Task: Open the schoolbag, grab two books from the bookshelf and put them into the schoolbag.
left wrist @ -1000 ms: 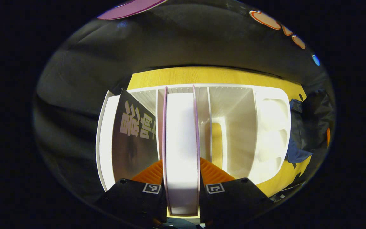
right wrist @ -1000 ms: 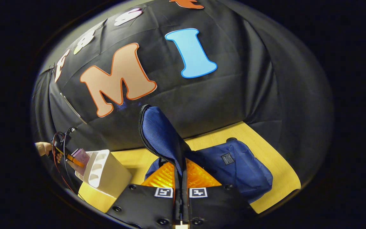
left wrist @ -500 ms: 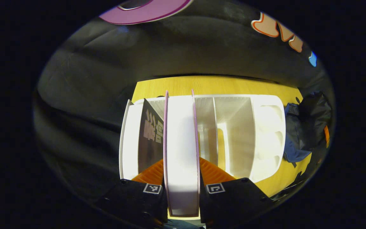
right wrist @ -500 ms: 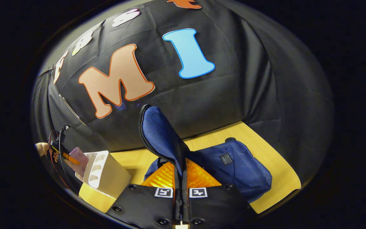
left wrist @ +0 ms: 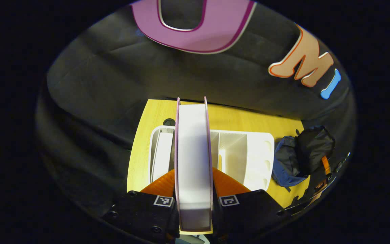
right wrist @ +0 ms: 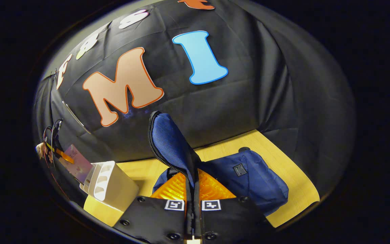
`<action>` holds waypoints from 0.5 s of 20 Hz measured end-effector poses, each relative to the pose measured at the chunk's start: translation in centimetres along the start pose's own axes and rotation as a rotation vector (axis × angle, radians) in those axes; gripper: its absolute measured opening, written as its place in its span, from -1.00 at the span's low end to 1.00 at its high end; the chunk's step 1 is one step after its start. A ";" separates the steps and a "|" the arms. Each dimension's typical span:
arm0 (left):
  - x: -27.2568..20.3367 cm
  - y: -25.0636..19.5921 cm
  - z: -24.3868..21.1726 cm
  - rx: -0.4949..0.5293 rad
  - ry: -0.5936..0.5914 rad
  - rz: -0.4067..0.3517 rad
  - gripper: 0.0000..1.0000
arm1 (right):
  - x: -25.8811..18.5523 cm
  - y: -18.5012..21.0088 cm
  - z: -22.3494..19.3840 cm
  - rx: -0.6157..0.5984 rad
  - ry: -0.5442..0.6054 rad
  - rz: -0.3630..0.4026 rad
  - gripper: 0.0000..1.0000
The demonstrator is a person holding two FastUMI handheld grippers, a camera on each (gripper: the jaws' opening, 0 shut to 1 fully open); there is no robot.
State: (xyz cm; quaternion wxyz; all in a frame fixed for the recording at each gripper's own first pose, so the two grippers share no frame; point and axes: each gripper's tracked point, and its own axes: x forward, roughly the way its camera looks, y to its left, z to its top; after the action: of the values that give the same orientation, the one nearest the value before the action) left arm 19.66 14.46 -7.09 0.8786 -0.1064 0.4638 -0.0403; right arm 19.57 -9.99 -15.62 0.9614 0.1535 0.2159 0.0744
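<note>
Pink-covered book (left wrist: 193,159) is clamped edge-on in the left gripper (left wrist: 194,203), above the white bookshelf (left wrist: 245,159). Schoolbag (left wrist: 295,161) lies to that gripper's right on the table (left wrist: 245,120); right gripper (right wrist: 193,205) pinches its flap (right wrist: 168,145) upright.

Dim booth, and the light falls from above in a tight pool. In the left gripper view the book's (left wrist: 193,159) white page edge glares, nearly blown out, and so does the bookshelf (left wrist: 245,159). The tabletop (right wrist: 283,169) glows warm yellow, darkening toward its far edge. Strong fisheye bending curves the table edges. Focus is fairly sharp centrally, softer toward the rim.
</note>
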 end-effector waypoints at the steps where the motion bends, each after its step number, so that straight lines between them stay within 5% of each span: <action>1: -0.8 0.2 0.6 -0.024 -0.016 -0.018 -0.26 | 0.1 -0.1 0.1 0.002 -0.001 -0.001 -0.90; 10: -9.0 -0.7 5.6 -0.224 -0.178 -0.225 -0.27 | 0.0 -0.2 0.4 0.030 -0.002 -0.002 -0.91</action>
State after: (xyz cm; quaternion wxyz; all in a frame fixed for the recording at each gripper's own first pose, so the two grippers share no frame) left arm 19.17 16.15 3.34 0.8888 -0.2581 0.3707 -0.0769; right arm 19.75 -10.29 -15.35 0.9593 0.1676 0.2161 0.0703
